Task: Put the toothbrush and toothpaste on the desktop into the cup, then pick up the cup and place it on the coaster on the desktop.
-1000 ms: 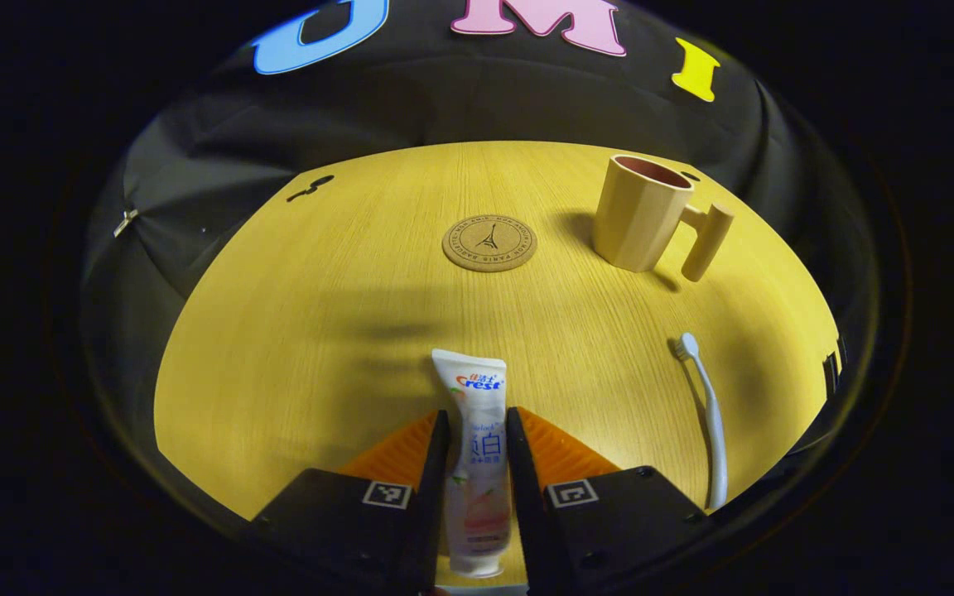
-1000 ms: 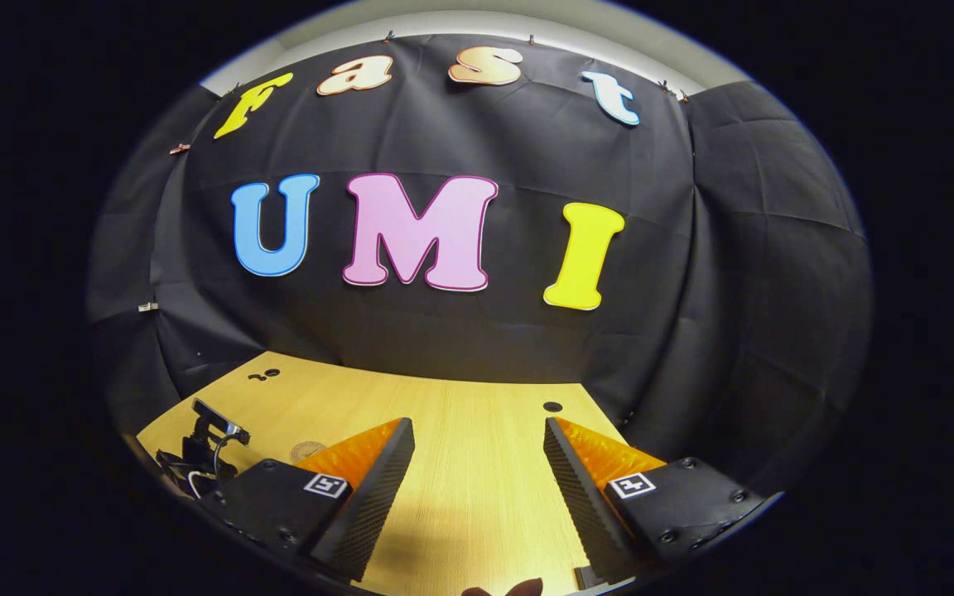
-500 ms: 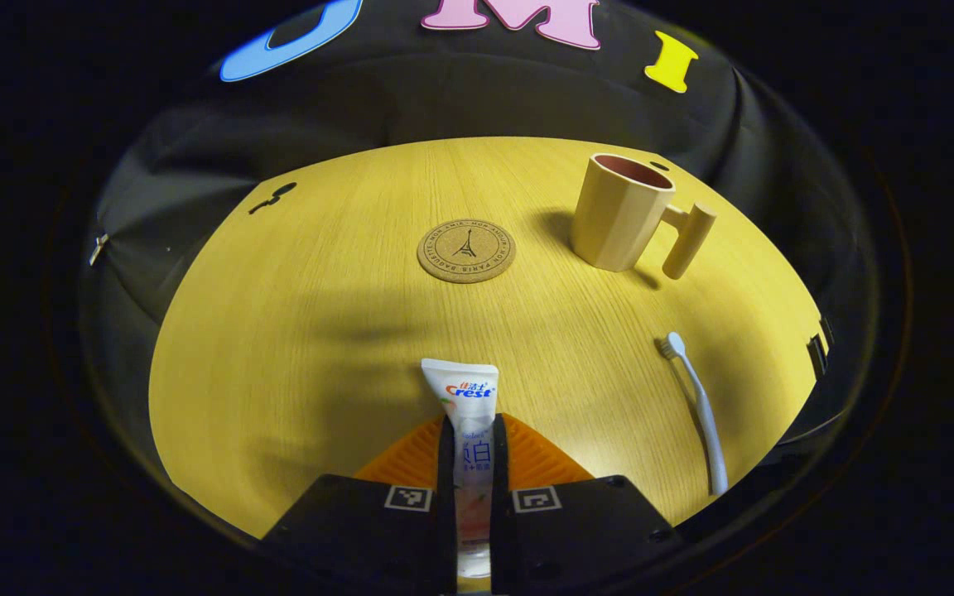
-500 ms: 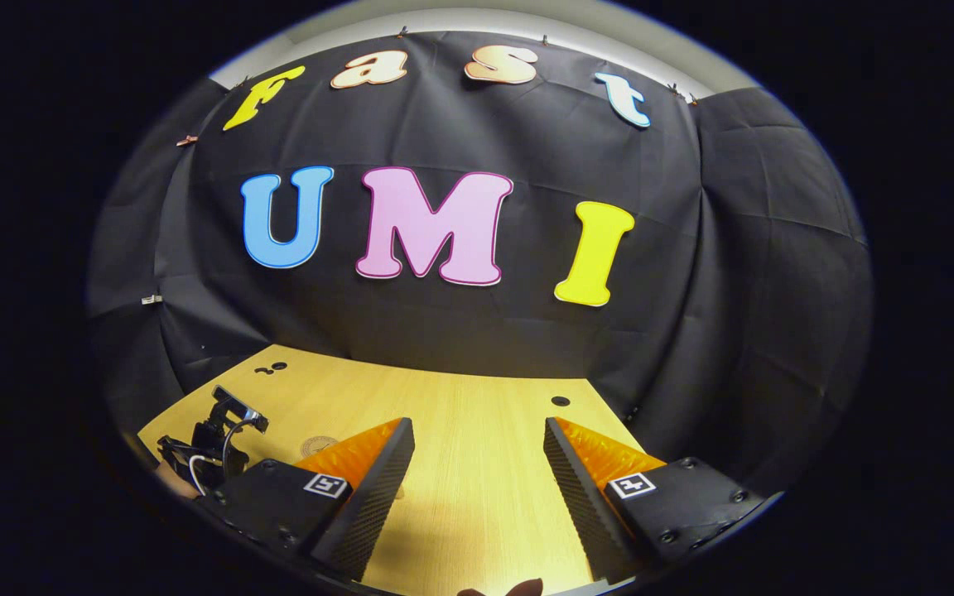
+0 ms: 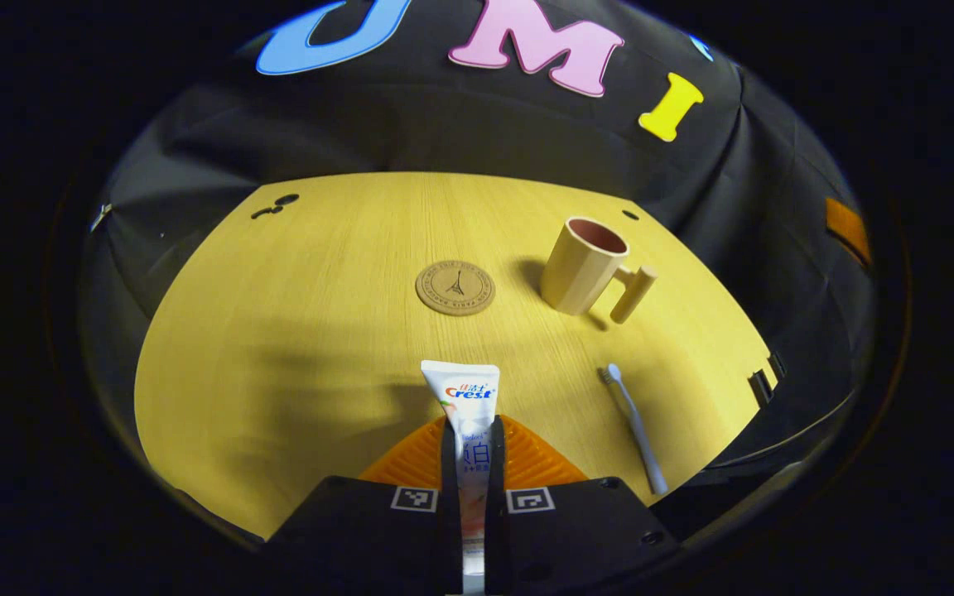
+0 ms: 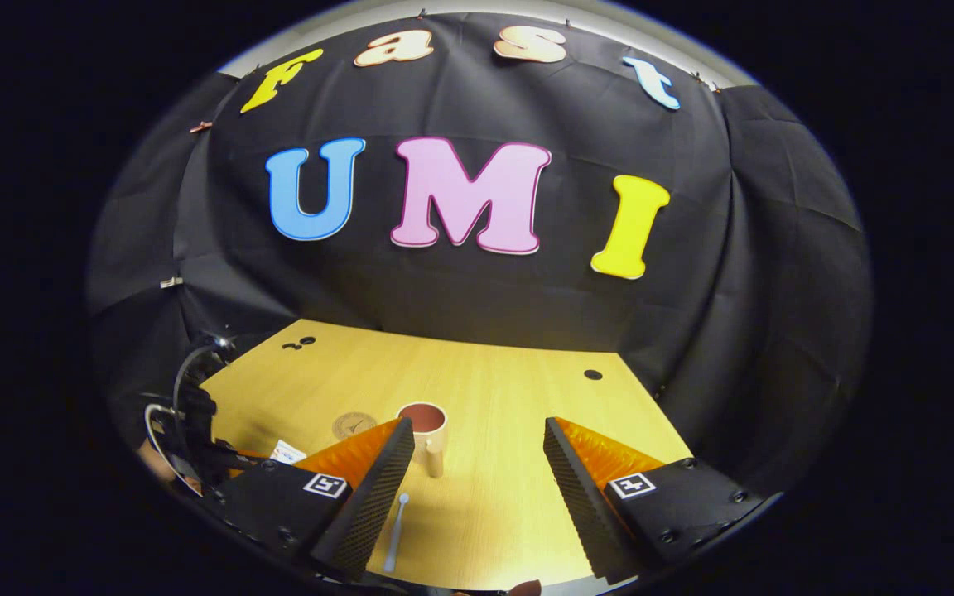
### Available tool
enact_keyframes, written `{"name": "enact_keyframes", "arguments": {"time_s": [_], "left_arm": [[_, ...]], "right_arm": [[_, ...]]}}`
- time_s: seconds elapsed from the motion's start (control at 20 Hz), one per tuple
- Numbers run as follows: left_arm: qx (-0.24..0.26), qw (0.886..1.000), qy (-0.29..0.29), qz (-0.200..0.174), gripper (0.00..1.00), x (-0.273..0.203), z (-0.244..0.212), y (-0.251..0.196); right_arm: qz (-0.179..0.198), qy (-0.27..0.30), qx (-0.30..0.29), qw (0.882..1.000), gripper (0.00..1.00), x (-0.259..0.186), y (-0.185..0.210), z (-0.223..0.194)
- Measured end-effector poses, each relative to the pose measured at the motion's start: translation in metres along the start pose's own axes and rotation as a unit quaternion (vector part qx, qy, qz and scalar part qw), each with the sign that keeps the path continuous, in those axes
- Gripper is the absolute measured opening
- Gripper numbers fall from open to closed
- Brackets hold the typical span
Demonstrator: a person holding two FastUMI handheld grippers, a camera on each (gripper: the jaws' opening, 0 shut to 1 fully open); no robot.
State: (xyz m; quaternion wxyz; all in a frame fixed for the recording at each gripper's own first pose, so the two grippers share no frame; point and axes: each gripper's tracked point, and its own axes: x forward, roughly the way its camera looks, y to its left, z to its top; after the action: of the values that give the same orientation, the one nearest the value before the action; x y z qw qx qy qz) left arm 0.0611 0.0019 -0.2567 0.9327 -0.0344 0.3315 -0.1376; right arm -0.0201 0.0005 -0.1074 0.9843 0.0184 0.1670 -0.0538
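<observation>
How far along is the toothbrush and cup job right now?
Nothing is finished. In hand: the left gripper is shut on the toothpaste. Left: the toothbrush lies on the desk, the cup is empty and stands beside the coaster, and the right gripper is open.

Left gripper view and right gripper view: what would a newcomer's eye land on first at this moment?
First, the toothpaste tube clamped between the left gripper fingers, low in the left gripper view. Next, the cup standing upright on the desktop, its handle turned right, beside the round coaster, with the toothbrush lying flat nearer. In the right gripper view, the right gripper hangs open above the desk.
</observation>
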Motion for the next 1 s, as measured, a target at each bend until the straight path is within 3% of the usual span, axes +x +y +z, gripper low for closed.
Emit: {"name": "enact_keyframes", "arguments": {"time_s": [0.1, 0.15, 0.5, 0.6, 0.7, 1.0], "left_arm": [[0.002, 1.000, -0.016, 0.000, 0.16, -0.017, 0.010, 0.002], [0.004, 1.000, -0.023, 0.001, 0.11, -0.025, 0.014, 0.003], [-0.015, 0.999, -0.050, 0.005, 0.16, -0.069, 0.022, 0.011], [-0.019, 0.998, -0.054, 0.011, 0.11, -0.078, 0.020, 0.014], [-0.025, 0.998, -0.059, 0.019, 0.15, -0.086, 0.017, 0.019], [-0.047, 0.996, -0.064, 0.038, 0.15, -0.106, 0.007, 0.030]], "right_arm": [[0.009, 0.024, 0.000, 1.000, 0.97, 0.004, 0.011, -0.015], [0.015, 0.035, 0.002, 0.999, 0.97, 0.006, 0.016, -0.022], [0.044, 0.111, 0.002, 0.993, 0.97, 0.022, 0.047, -0.082], [0.051, 0.134, 0.006, 0.990, 0.97, 0.025, 0.055, -0.099], [0.060, 0.161, 0.006, 0.985, 0.97, 0.029, 0.064, -0.121], [0.064, 0.262, 0.033, 0.962, 0.97, 0.042, 0.078, -0.188]]}}
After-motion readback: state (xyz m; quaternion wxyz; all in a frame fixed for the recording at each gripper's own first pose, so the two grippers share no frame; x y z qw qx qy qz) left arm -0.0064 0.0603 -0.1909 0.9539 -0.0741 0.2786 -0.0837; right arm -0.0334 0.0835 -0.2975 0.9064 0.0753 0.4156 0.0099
